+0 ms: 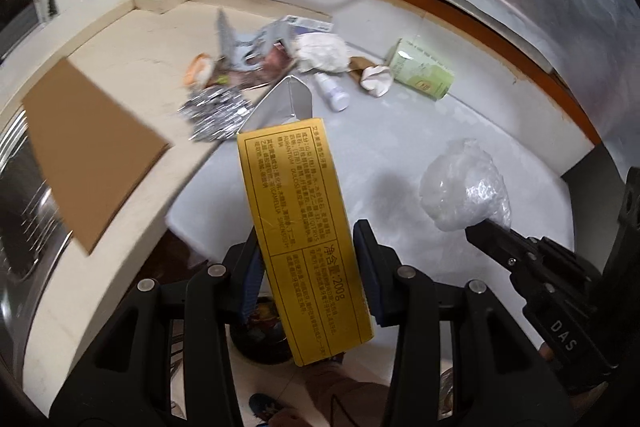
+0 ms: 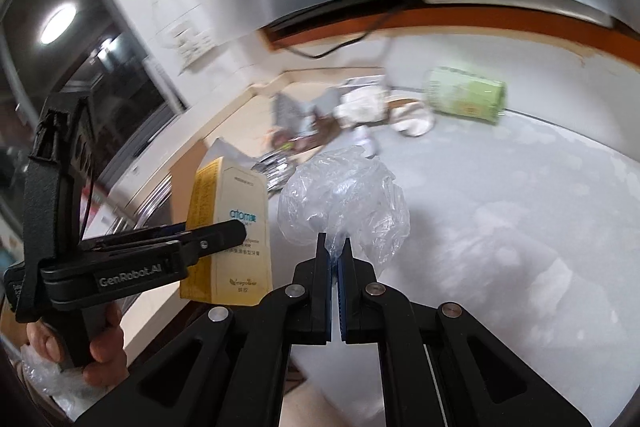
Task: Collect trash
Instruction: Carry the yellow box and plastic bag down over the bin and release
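Observation:
A long yellow toothpaste box (image 1: 296, 211) with printed text stands out between the blue pads of my left gripper (image 1: 306, 239), which is shut on its lower half. The same box (image 2: 236, 227) appears at the left of the right wrist view, lifted off the counter. My right gripper (image 2: 334, 239) is shut on the edge of a crumpled clear plastic bag (image 2: 344, 195). That bag (image 1: 464, 187) also hangs at the right gripper's tips (image 1: 476, 231) in the left wrist view, above the white counter (image 1: 400, 147).
Farther back on the counter lie a foil wad (image 1: 216, 115), crumpled white paper (image 1: 320, 53), a small white bottle (image 1: 332, 91) and a green paper cup (image 1: 424, 71). Brown cardboard (image 1: 88, 155) covers the left corner beside a metal sink (image 1: 24, 195). A dark bin (image 1: 260, 331) stands on the floor below.

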Tool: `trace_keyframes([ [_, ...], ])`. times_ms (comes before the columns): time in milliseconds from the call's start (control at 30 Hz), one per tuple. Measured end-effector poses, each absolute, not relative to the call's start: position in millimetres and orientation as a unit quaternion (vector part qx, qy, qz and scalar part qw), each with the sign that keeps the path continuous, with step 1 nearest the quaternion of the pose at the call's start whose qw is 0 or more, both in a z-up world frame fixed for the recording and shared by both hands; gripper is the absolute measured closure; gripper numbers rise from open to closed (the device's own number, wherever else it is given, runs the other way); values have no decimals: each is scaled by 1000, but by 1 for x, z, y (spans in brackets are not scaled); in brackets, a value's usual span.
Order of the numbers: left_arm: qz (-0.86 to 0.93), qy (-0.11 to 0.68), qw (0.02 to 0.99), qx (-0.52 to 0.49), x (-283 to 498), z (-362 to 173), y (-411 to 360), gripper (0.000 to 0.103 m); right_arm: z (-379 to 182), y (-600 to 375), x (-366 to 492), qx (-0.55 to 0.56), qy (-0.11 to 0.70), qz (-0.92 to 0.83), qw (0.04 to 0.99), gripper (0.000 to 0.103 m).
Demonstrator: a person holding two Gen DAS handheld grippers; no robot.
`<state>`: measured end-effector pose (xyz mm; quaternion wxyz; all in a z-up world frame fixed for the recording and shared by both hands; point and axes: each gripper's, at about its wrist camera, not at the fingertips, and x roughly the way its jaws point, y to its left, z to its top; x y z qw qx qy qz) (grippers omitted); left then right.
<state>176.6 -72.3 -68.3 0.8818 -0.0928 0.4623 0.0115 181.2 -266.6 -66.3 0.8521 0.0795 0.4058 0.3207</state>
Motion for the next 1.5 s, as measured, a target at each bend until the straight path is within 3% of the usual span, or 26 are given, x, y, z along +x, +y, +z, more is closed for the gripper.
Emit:
trace_keyframes([
  [333, 30, 481, 871, -94, 100, -103, -34, 65, -87, -205, 89, 31, 423, 363, 830, 101],
  [667, 24, 524, 848, -77, 50, -175, -19, 64, -159, -163, 18, -6, 459, 362, 811, 101],
  [1000, 10, 574, 816, -67, 31, -283, -23, 64, -286, -150, -13, -21, 540, 330, 774, 101],
  [1500, 6, 640, 764, -77, 60, -502, -31, 64, -519, -150, 16, -37, 618, 291, 729, 101],
])
